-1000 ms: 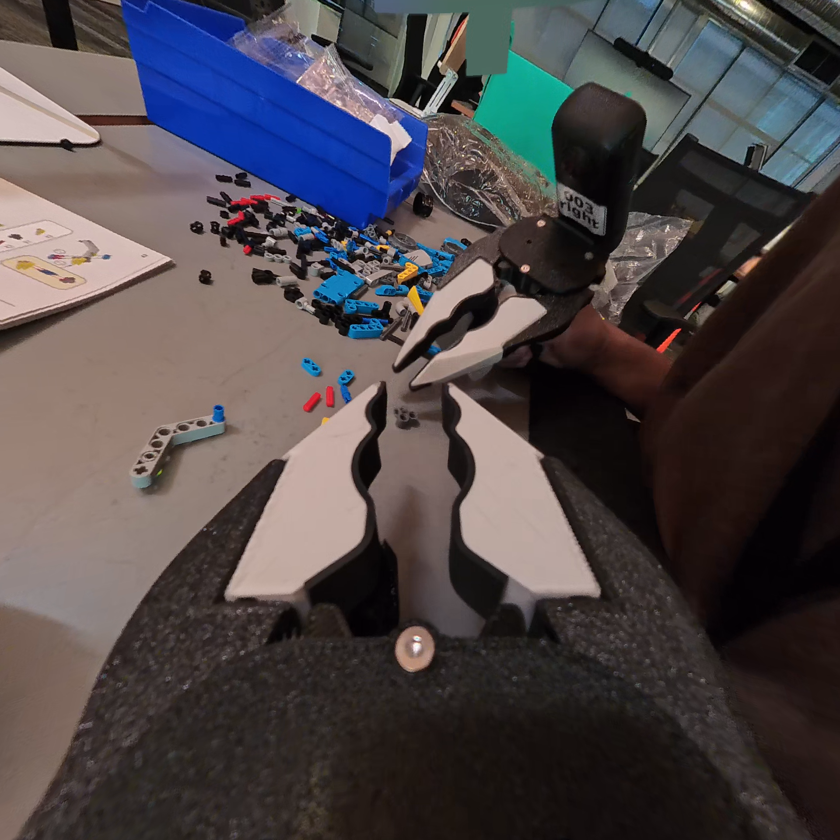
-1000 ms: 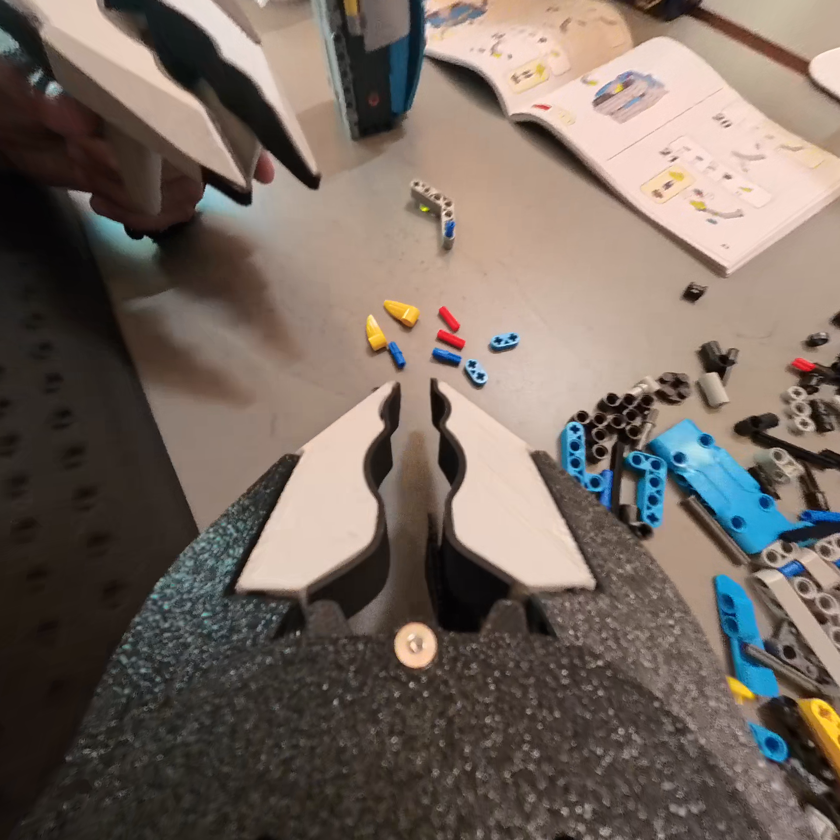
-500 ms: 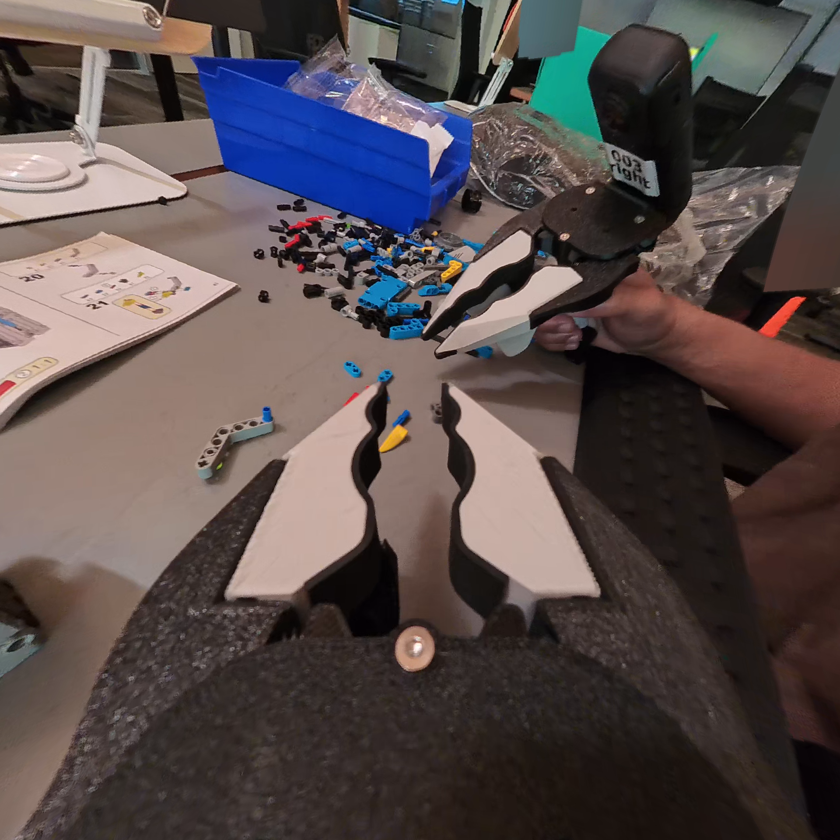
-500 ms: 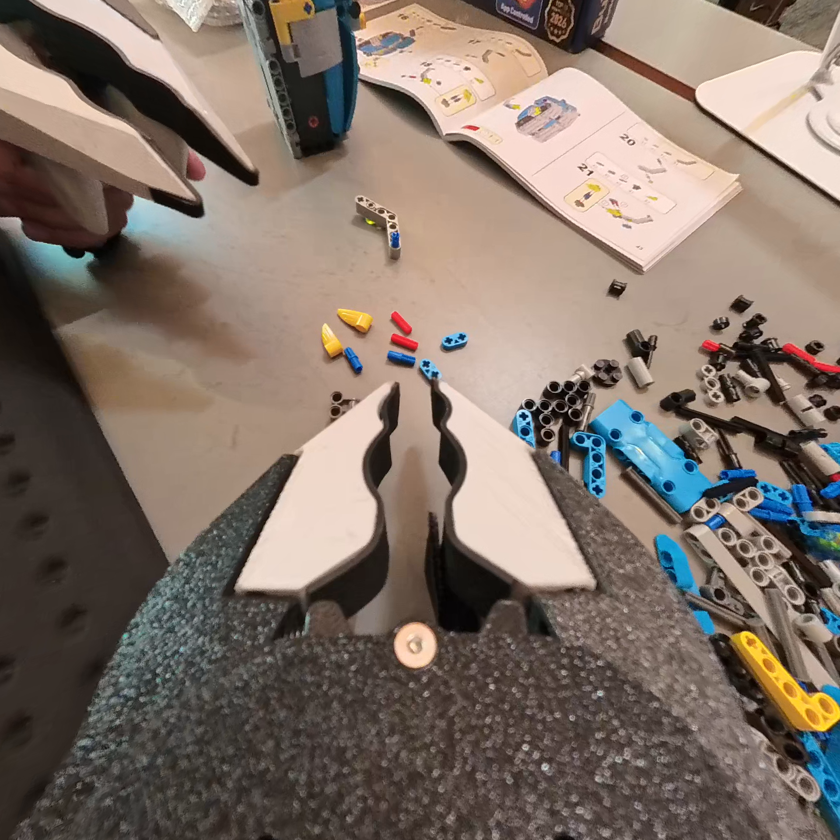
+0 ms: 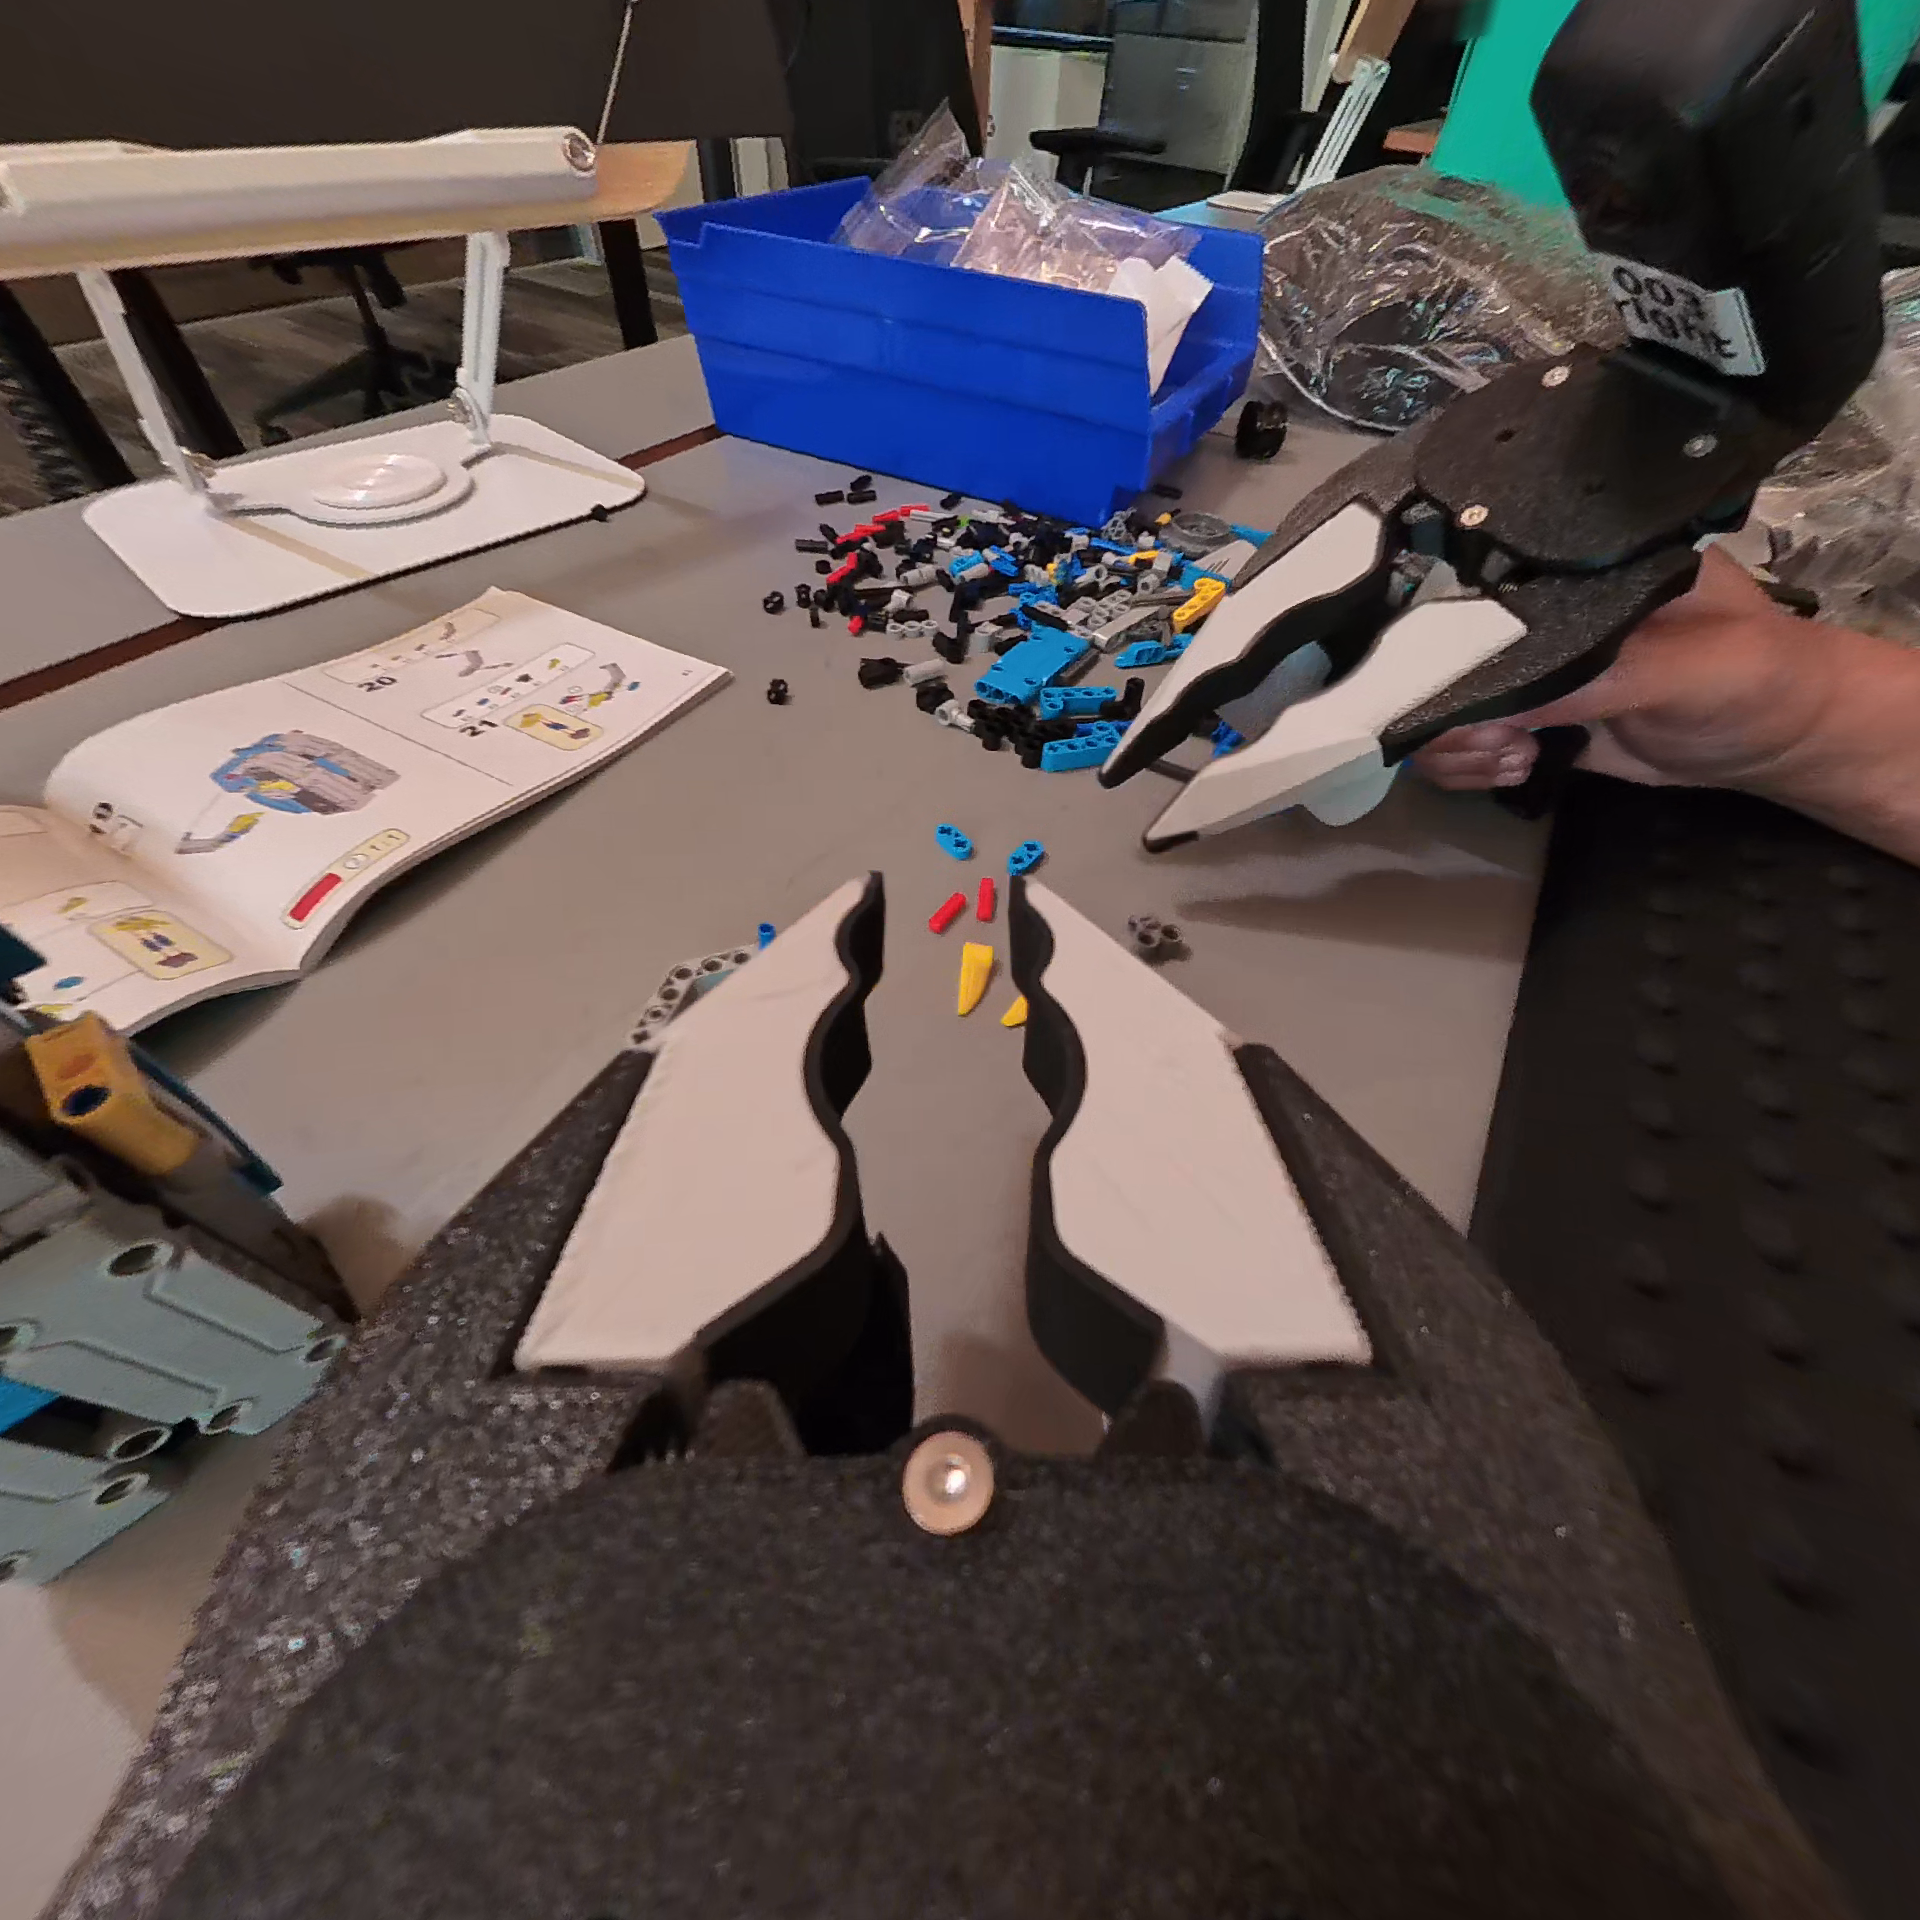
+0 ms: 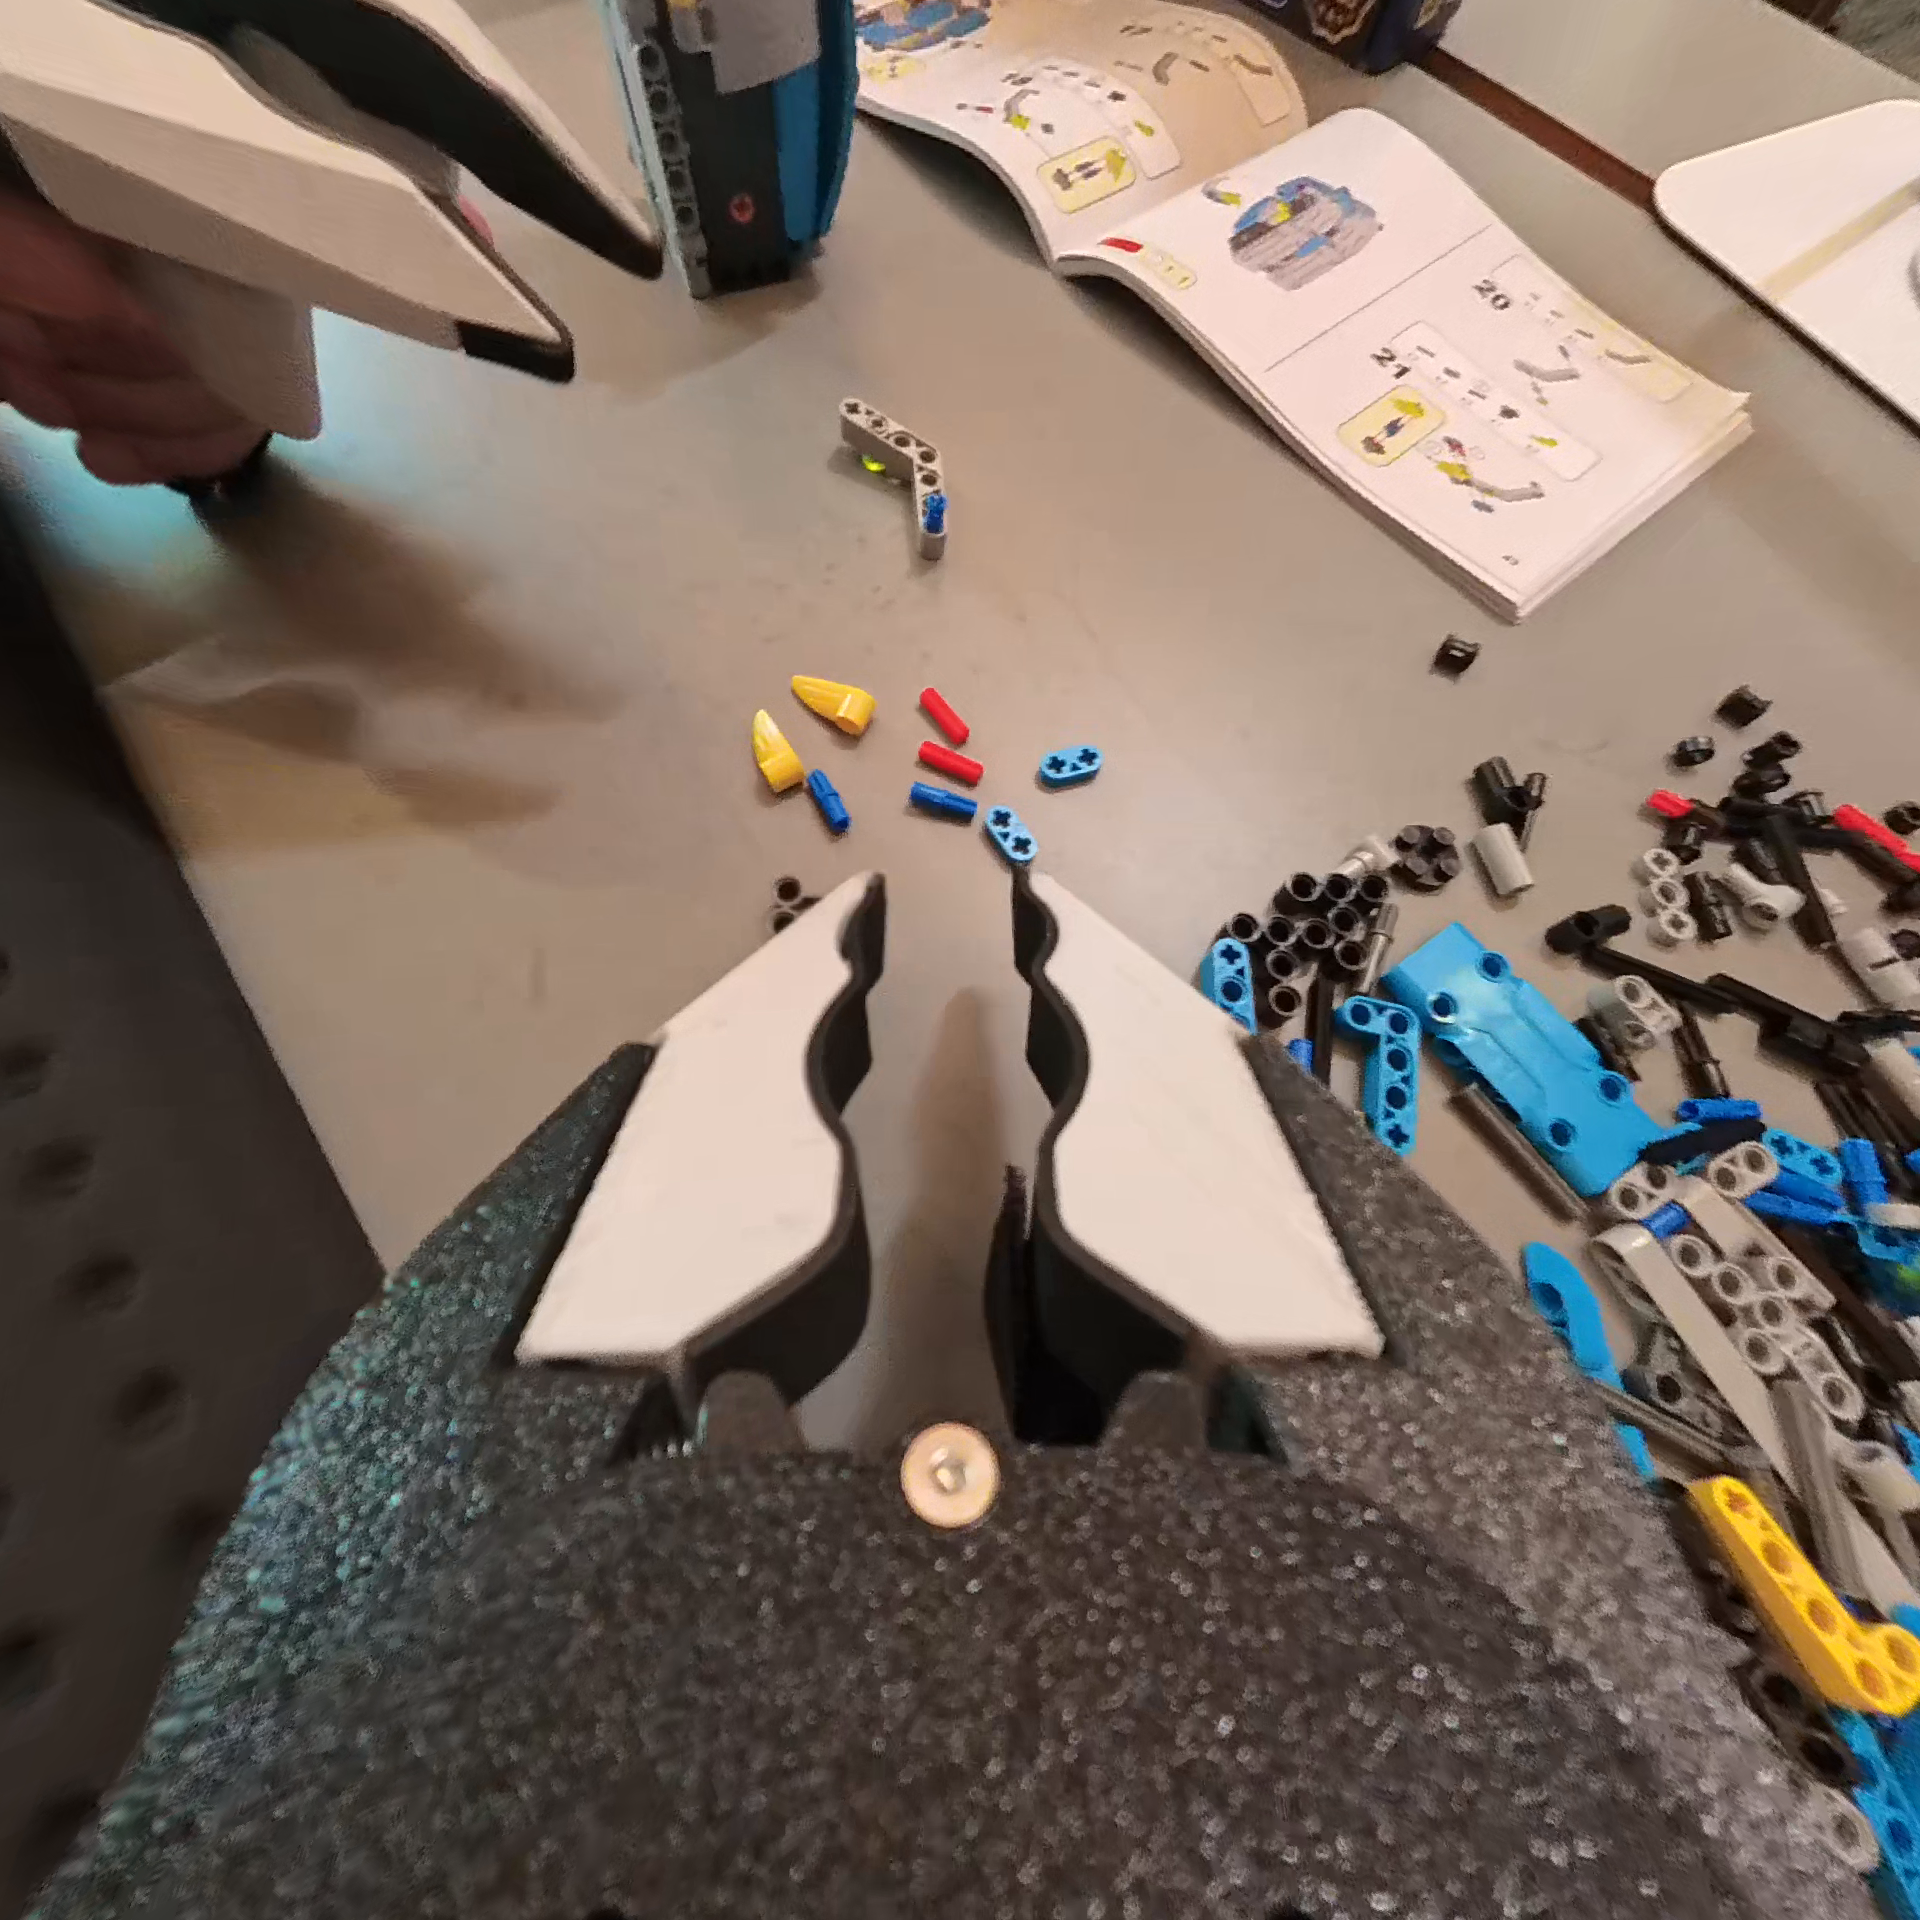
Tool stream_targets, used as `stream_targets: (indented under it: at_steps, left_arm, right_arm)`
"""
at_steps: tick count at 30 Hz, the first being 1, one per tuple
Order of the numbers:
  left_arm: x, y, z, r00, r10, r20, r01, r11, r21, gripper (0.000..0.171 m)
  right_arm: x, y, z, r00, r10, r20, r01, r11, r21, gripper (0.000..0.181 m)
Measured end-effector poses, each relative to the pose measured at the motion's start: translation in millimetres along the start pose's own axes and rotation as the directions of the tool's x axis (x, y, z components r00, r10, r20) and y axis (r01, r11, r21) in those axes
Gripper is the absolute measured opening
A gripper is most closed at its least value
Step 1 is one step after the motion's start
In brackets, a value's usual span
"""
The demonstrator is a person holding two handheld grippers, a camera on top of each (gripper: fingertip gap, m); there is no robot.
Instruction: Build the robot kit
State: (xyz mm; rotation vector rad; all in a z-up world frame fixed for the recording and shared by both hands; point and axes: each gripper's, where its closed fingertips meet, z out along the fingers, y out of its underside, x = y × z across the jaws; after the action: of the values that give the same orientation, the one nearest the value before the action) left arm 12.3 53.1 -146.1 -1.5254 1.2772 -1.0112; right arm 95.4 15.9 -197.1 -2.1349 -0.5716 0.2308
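A small cluster of loose pieces lies on the grey table: two yellow pointed pieces [image 6: 831, 701], red pins [image 6: 951, 761], blue pins [image 6: 942, 800] and small blue links [image 6: 1070, 766]. My right gripper [image 6: 948, 883] is open and empty, its tips just short of the cluster and above the table. My left gripper [image 5: 945, 883] is open and empty. The red pins [image 5: 945, 912] and a yellow piece [image 5: 971, 977] show between its fingers. A grey bent beam [image 6: 899, 457] lies beyond the cluster. Each gripper shows in the other's view: the right [image 5: 1127, 805], the left [image 6: 603, 312].
A big pile of blue, black and grey pieces [image 6: 1662, 1039] lies right of my right gripper. An open instruction booklet [image 5: 364, 769], a blue bin [image 5: 956, 343] with plastic bags, a white lamp base [image 5: 364, 499] and a partly built model [image 6: 738, 135] stand around. A black mat [image 5: 1714, 1143] edges the table. About 11 cm separates my left fingertips from my right.
My left gripper has drawn back and swung left, so the model enters its view. My right gripper's jaws have opened wider and it sits a little farther from the cluster.
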Motion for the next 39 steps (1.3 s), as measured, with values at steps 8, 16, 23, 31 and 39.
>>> stream_targets:
  at_steps: [8,16,23,31,39]
  left_arm:
    - [2.2,0.4,0.4,0.998,0.055,0.023,-0.054,0.998,-0.008,0.023]
    - [2.7,2.5,1.5,1.000,0.010,0.007,-0.009,1.000,-0.026,0.022]
    - [4.0,6.8,2.2,1.000,-0.017,-0.014,0.016,0.999,-0.048,0.022]
    - [5.2,8.0,1.6,0.999,-0.032,-0.028,0.030,0.998,-0.051,0.022]
    - [6.4,6.2,0.6,0.998,-0.053,-0.045,0.051,0.998,-0.038,0.022]
  right_arm:
    - [-33.3,10.3,1.5,0.984,-0.026,0.175,0.036,0.998,-0.059,0.028]
    - [-25.0,12.7,5.2,0.989,0.007,0.145,0.005,0.997,-0.077,0.028]
    - [-25.9,11.5,5.1,0.987,0.013,0.158,-0.002,0.998,-0.069,0.028]
    - [-32.0,18.2,8.8,0.988,-0.052,0.142,0.068,0.991,-0.113,0.029]
    - [-37.7,19.4,12.6,0.986,-0.039,0.164,0.061,0.989,-0.131,0.021]
